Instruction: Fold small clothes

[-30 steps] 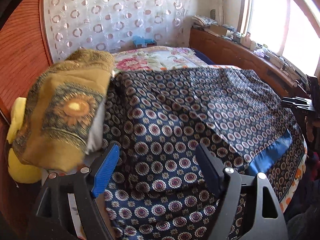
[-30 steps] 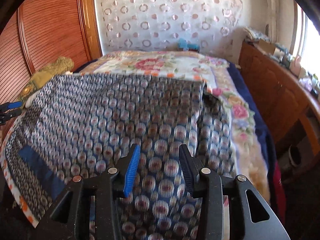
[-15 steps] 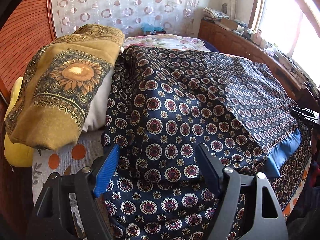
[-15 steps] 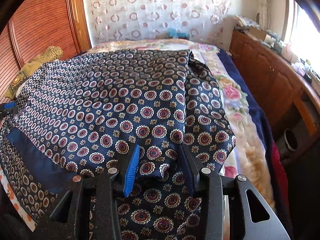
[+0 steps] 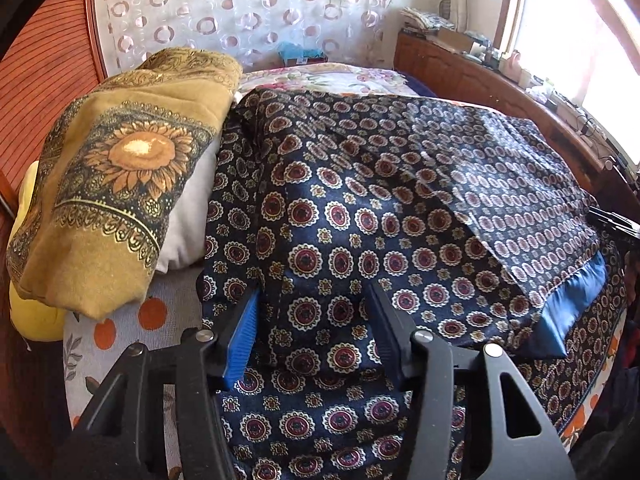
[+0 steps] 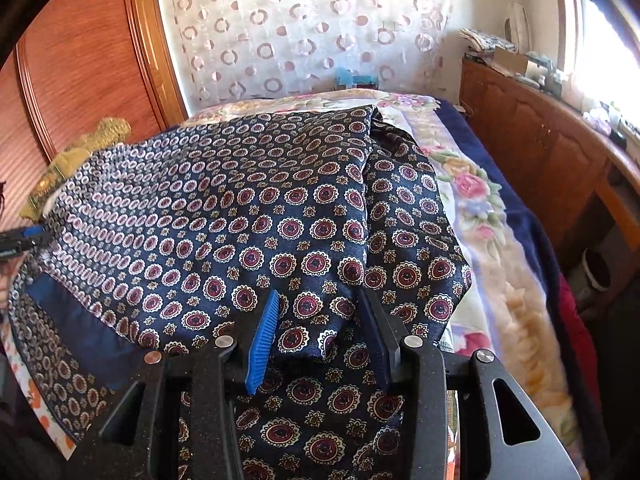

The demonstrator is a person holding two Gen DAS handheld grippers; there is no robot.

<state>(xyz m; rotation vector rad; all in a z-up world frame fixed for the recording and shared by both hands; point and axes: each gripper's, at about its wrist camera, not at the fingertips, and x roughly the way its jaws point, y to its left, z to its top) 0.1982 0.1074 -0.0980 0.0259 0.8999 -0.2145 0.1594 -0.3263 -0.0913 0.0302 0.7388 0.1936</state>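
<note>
A navy garment (image 5: 360, 216) printed with red and cream medallions lies spread over the bed, one part folded over with a plain blue band (image 5: 576, 304) at its edge. It also fills the right wrist view (image 6: 248, 216). My left gripper (image 5: 314, 312) is open, its fingers low over the cloth near the garment's left side. My right gripper (image 6: 318, 314) is open, its fingers straddling a fold ridge at the garment's right side. Neither holds cloth.
A mustard sunflower-print cloth (image 5: 120, 168) lies over a white pillow (image 5: 192, 216) and a yellow cushion (image 5: 28, 312) at the left. A floral blanket (image 6: 472, 184) covers the bed's right side. A wooden sideboard (image 6: 552, 148) and a wooden headboard (image 6: 80, 60) flank the bed.
Both grippers have dropped lower and closer to the garment. The left has narrowed somewhat and the right has widened a little; both stay open and empty.
</note>
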